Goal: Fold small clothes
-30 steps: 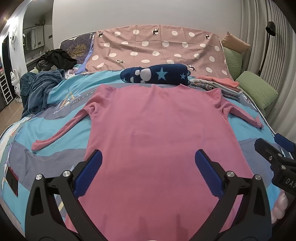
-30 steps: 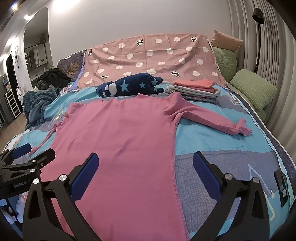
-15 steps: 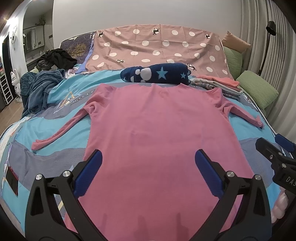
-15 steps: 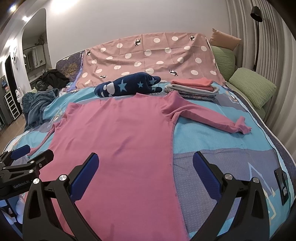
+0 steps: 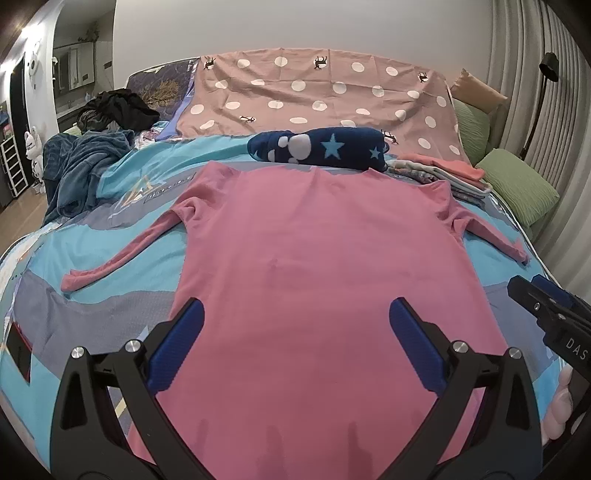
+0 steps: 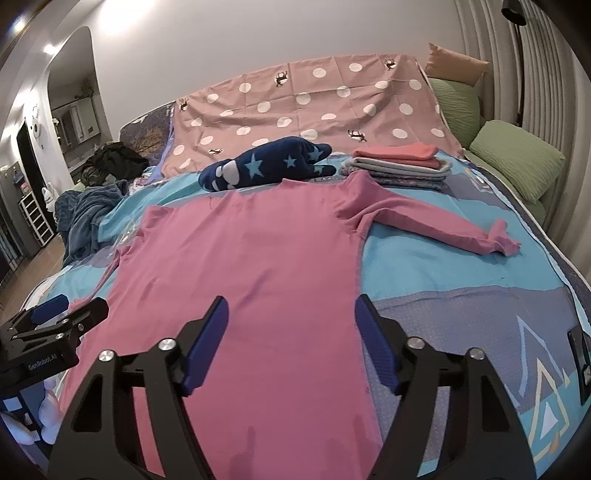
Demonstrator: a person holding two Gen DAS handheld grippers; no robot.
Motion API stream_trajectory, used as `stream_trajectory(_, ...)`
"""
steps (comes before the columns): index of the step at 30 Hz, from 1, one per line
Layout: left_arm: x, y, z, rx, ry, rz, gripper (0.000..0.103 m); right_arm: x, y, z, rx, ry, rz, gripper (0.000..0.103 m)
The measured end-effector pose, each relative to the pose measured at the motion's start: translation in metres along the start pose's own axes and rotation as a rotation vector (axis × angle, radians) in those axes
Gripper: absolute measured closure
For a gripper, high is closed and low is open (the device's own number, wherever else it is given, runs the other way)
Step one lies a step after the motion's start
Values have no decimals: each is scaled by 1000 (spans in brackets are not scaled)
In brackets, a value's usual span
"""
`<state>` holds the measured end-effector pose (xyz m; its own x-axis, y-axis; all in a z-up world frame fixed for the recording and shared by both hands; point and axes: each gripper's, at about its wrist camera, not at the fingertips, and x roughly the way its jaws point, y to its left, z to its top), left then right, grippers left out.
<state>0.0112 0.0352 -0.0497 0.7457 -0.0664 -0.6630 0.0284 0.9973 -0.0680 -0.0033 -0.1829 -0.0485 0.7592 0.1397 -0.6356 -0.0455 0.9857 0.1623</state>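
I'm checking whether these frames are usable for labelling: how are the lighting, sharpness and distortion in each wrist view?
Left wrist view: even indoor light, sharp, pink long-sleeved shirt clear; fisheye bends the bed edges, corners black. Right wrist view: ceiling lights glare on the wall at upper left, shirt still sharp, soft shadows near its hem, same barrel distortion.

The pink long-sleeved shirt (image 5: 325, 280) runs off the bottom edge in both wrist views, so its hem is hidden. In the right wrist view its left sleeve lies mostly behind the left hand-held gripper (image 6: 55, 325). The navy star-print garment (image 5: 321, 149) covers the collar. Objects in the far room (image 5: 70, 70) are too small to identify.
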Motion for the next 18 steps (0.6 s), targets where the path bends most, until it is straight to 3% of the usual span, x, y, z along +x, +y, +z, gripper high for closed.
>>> stream_trajectory(3,4,7,1,-18,0,-1,2,5,4,0,-25,21,4,40)
stream_trajectory(6,8,24,0,-58,-10,-11,2,10,6,-1,-28,48,20,52)
stream_trajectory(10,17,73,0,-197,-12,-34,8,15,4,1,-27,59,8,55)
stream_trajectory(13,29,123,-2,-329,2,-36,23,20,2,2,-16,70,-7,55)
stream_trajectory(17,48,204,-11,-537,45,-12,55,31,-2,4,8,105,-25,54)
stream_trajectory(18,54,230,-14,-598,55,14,60,33,-1,5,8,111,-30,54)
